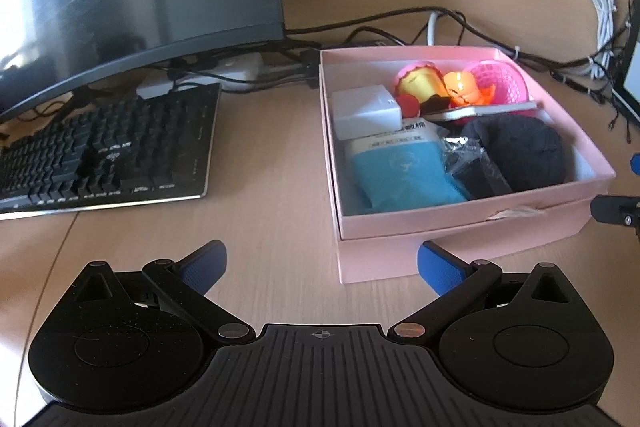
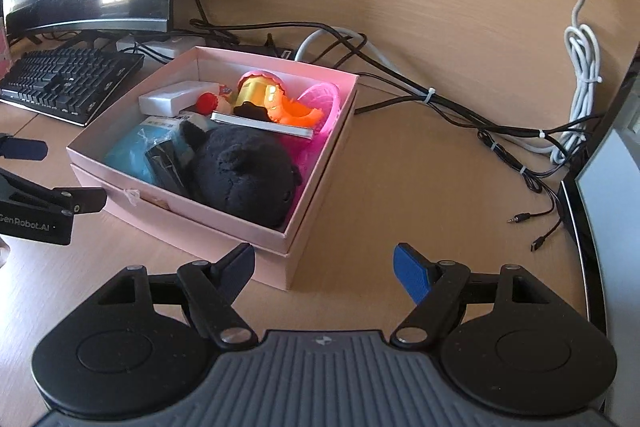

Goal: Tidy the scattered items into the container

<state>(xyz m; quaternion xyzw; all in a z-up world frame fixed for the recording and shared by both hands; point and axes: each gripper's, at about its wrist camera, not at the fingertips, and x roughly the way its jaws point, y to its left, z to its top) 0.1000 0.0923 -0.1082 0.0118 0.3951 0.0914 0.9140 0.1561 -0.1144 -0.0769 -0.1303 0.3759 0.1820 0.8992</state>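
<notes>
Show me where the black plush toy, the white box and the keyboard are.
black plush toy (image 2: pixel 244 175), right wrist view, on the middle of its fuzzy body.
white box (image 1: pixel 366 109), left wrist view, on its top face.
keyboard (image 1: pixel 108 151), left wrist view, on the keys near its middle.

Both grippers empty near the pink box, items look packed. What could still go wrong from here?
1. The black plush bulges about level with the pink box's near rim, and the pink basket leans on the far wall; a nudge might tip either out.
2. The left gripper and right gripper, both open, flank the box's near corners; a careless move may shove it.
3. Loose cables trail behind the box and could snag a finger.
</notes>
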